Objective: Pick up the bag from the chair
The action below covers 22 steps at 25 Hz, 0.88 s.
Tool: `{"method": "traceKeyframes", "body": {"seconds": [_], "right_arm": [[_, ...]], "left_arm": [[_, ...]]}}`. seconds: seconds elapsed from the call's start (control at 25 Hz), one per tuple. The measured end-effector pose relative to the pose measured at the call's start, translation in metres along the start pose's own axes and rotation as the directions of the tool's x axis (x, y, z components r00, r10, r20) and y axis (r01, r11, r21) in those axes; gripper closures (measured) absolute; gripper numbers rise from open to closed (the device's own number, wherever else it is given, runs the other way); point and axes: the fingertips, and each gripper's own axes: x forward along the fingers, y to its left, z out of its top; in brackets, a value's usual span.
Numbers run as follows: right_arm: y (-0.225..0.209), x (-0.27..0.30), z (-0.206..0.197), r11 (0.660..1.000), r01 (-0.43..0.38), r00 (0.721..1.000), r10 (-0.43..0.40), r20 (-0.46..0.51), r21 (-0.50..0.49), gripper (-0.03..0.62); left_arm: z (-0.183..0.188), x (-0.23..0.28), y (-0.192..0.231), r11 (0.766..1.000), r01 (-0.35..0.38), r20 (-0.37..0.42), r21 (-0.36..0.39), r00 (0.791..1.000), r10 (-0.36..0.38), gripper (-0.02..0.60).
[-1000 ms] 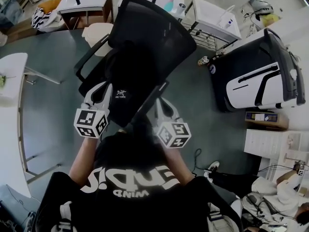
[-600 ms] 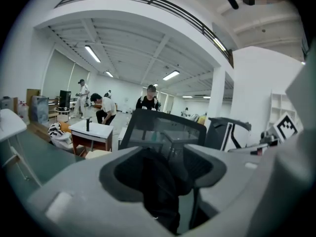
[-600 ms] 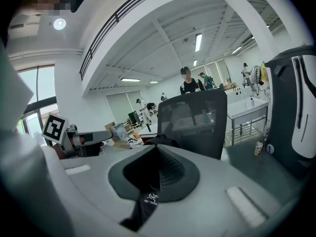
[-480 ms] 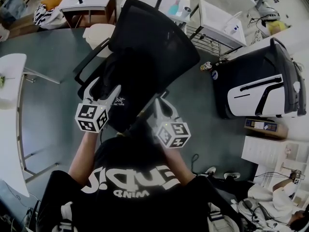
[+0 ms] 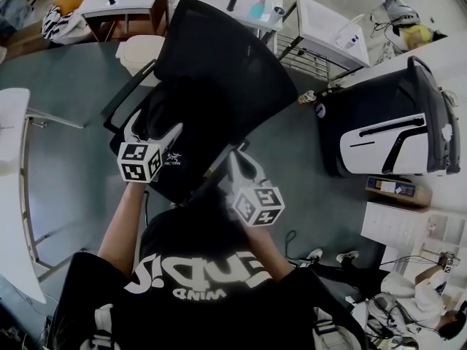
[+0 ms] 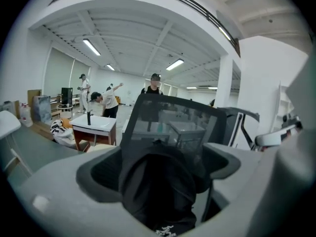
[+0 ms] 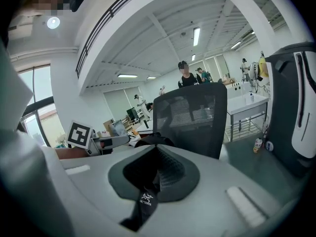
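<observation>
Head view: the black bag (image 5: 182, 175) sits on the seat of the chair (image 5: 228, 57), leaning against the mesh back, just in front of the person. The left gripper (image 5: 155, 128) is at the bag's left side. The right gripper (image 5: 238, 162) is at its near right edge.

Left gripper view: the jaws have just been opening and now stand wide apart. The rounded top of the bag fills the gap between them, but neither pad presses on it. The chair back rises just behind.

Right gripper view: the jaws are closed on a narrow black strap (image 7: 144, 201) with a white logo, which hangs down out of the seam between the pads.

Handling: the bag looks like soft fabric and will probably sag and fold when lifted rather than keep its shape. Its weight can't be judged from here; it may be partly full. The smooth cloth of the body is wide and could slip out of a pinch. Webbing is the better hold: the strap already gripped on the right, and a top loop or second strap on the left, so the load hangs evenly and clears the chair back.
</observation>
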Motion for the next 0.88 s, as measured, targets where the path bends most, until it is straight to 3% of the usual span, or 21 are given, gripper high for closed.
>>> {"method": "traceKeyframes", "body": {"seconds": [0.48,0.88], "right_arm": [[-0.039,0.024,0.001,0.999,0.02,0.998,-0.018,-0.055,0.033,0.594],[-0.06,0.043,-0.007,0.998,0.019,0.994,-0.013,-0.112,0.059,0.594]], "left_arm": [[-0.052,0.098,0.045,0.995,-0.02,-0.155,0.1,0.987,0.035,0.083],[-0.062,0.142,0.077,0.986,-0.101,-0.186,0.13,0.975,0.125,0.094]]}}
